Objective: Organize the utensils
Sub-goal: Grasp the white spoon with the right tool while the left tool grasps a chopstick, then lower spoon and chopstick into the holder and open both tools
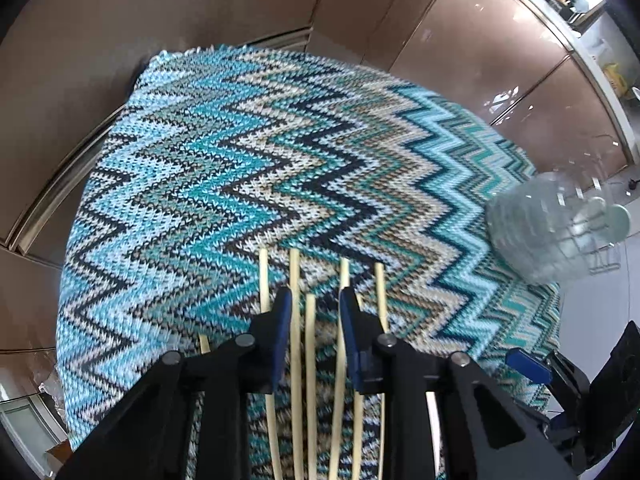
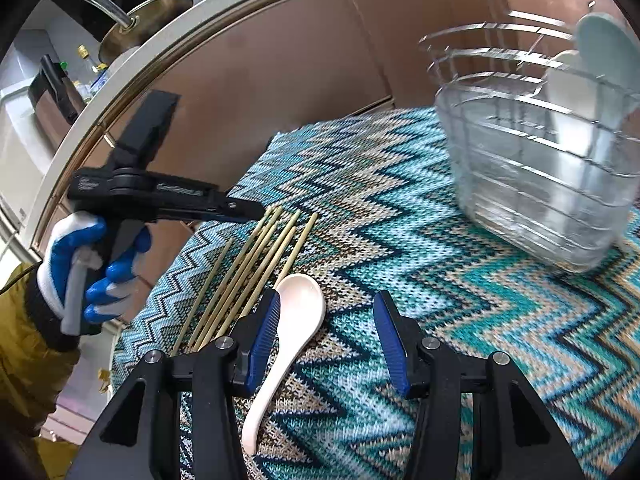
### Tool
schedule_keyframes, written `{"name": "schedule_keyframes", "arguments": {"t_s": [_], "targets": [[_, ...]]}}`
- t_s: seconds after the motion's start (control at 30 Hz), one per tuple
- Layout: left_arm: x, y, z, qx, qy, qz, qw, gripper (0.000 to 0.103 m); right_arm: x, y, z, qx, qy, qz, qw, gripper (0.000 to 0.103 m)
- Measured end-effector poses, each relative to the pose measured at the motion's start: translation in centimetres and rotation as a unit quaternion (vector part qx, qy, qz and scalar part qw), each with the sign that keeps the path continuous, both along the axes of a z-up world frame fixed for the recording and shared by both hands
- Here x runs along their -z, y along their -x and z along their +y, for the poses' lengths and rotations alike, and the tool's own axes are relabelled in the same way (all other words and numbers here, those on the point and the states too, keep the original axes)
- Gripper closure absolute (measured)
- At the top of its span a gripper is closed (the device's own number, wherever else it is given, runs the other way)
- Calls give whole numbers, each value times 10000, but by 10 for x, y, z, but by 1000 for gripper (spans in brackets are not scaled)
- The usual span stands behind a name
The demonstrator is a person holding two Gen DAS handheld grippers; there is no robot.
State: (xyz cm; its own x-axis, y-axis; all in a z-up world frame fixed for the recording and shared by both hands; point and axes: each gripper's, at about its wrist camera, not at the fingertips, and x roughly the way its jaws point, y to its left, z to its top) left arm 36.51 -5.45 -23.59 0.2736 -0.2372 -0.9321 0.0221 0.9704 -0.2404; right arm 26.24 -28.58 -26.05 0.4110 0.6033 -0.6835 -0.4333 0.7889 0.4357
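Note:
Several bamboo chopsticks lie side by side on a blue zigzag knit cloth. My left gripper points down at them; its jaws stand narrowly apart with three sticks loose in the gap and others outside it. In the right wrist view the left gripper sits over the far ends of the chopsticks. A white ceramic spoon lies on the cloth, its bowl just inside the left finger of my right gripper, which is open and holds nothing.
A clear wire-ribbed utensil holder stands on the cloth at the right, holding a pale green spoon and a white one. Brown cabinet fronts rise behind the table. A blue-and-white gloved hand holds the left gripper.

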Motion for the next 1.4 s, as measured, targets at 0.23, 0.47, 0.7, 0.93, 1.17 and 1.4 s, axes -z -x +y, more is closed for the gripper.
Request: {"name": "schedule_keyframes", "arguments": {"t_s": [0.23, 0.47, 0.7, 0.93, 1.17, 1.4], "targets": [[16, -19, 4, 10, 7, 187, 9998, 86, 17, -23, 17, -578, 102, 388, 9975, 54], [23, -30, -2, 149, -107, 279, 9994, 90, 28, -40, 33, -903, 276, 639, 9935, 64], [21, -28, -1, 37, -147, 216, 9997, 98, 28, -43, 49, -1275, 631, 649, 9877, 94], [-9, -1, 7, -108, -18, -289, 9995, 98, 4, -14, 43, -1105, 979, 82, 9890, 96], [-68, 53, 14, -169, 184, -1144, 9931, 98, -46, 37, 28, -648, 1051, -670, 9901, 96], [-126, 114, 23, -158, 328, -1893, 9813, 98, -89, 98, 11, -152, 1206, -1303, 9840, 96]]}}
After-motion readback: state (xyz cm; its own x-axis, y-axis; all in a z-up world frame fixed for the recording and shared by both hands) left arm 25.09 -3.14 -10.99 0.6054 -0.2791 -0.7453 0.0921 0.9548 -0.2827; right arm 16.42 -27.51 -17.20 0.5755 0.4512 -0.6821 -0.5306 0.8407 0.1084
